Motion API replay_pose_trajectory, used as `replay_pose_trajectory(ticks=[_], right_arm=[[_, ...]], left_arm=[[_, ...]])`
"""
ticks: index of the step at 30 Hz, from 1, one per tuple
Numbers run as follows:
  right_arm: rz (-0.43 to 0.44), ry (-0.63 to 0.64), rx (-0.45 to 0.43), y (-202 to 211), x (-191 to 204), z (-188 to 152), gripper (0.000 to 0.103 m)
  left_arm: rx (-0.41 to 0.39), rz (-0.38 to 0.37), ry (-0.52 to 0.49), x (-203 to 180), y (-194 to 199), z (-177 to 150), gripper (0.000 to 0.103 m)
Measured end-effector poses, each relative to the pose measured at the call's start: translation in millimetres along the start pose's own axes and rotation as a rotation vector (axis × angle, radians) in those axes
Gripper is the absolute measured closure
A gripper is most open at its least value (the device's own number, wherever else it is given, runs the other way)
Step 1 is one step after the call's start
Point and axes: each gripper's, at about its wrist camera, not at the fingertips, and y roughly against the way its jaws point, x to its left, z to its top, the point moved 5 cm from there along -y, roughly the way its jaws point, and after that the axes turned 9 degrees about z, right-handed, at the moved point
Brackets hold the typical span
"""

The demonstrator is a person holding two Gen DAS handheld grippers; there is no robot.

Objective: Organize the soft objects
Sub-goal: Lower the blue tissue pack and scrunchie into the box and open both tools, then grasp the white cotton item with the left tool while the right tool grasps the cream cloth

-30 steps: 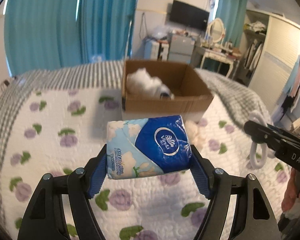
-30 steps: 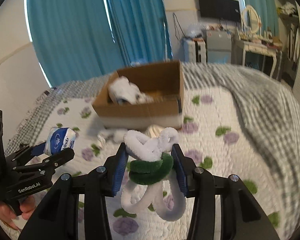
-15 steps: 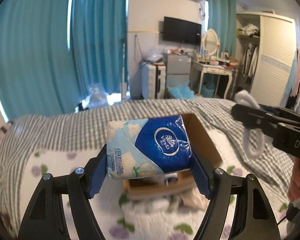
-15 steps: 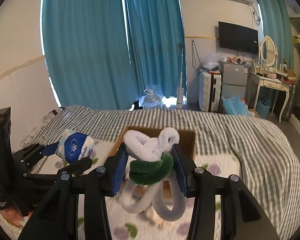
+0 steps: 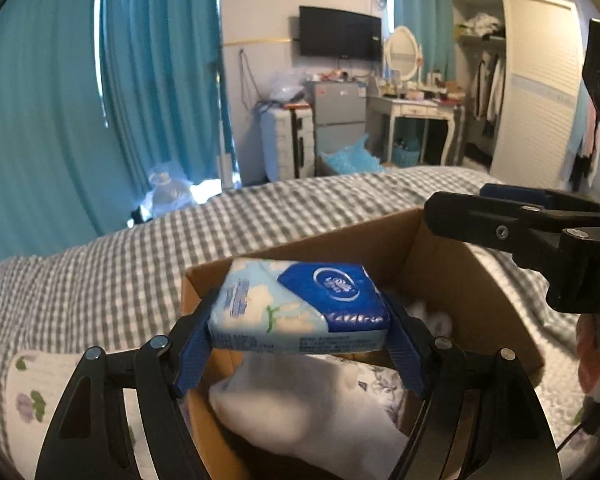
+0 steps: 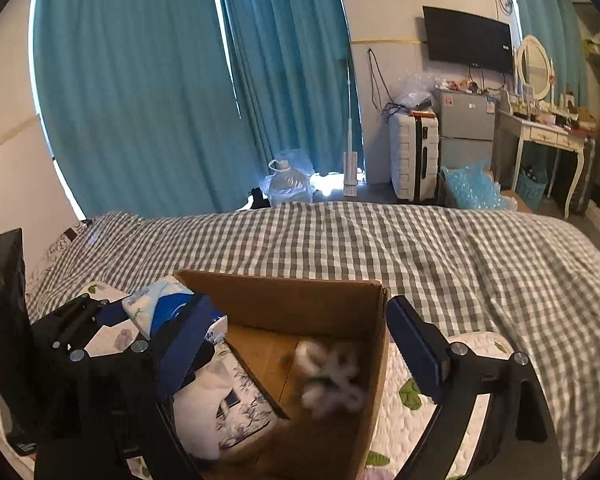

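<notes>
My left gripper (image 5: 300, 340) is shut on a blue and white tissue pack (image 5: 300, 306) and holds it above the open cardboard box (image 5: 452, 264). The pack also shows in the right wrist view (image 6: 168, 308), at the box's left side. My right gripper (image 6: 296, 344) is open and empty above the box (image 6: 300, 296). The white and green fuzzy loop toy (image 6: 332, 376) is blurred inside the box below it. A white printed soft item (image 6: 216, 396) lies in the box's left part, and also shows in the left wrist view (image 5: 308, 408).
The box sits on a bed with a grey checked blanket (image 6: 420, 248) and a white floral quilt (image 6: 404, 400). Teal curtains (image 6: 160, 80), a water jug (image 6: 286, 184), a suitcase (image 6: 414, 156) and a dressing table (image 6: 548, 136) stand beyond the bed.
My right gripper has opened and the fuzzy loop toy has dropped into the box. Both grippers have moved forward over the box. The left still holds the tissue pack.
</notes>
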Motion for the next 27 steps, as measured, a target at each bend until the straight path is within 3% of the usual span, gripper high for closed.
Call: replay_pose_trajectory(ticks=[5,10,13,20,23,27], right_arm=[[-0.008,0.018,0.012,4,0,-3,0.014],[-0.006,0.026,-0.025,45,18,6,0.014],[-0.027,0.059,-0.046,81,35,14,0.014],[-0.072,0.118,-0.120,179,80,34,0.011],[-0.084,0.131,-0.146,214,98,35,0.009],[-0.097,0.151,-0.158,244,117,24,0.009]], left_arm=[[-0.013,0.003,-0.013,-4,11,4,0.026],[-0.040,-0.004,0.006,-1,48,18,0.026],[-0.074,0.009,0.019,3,84,30,0.026],[-0.239,0.088,0.033,22,202,61,0.025],[-0.303,0.132,0.042,31,246,63,0.021],[-0.331,0.174,0.075,42,278,53,0.021]])
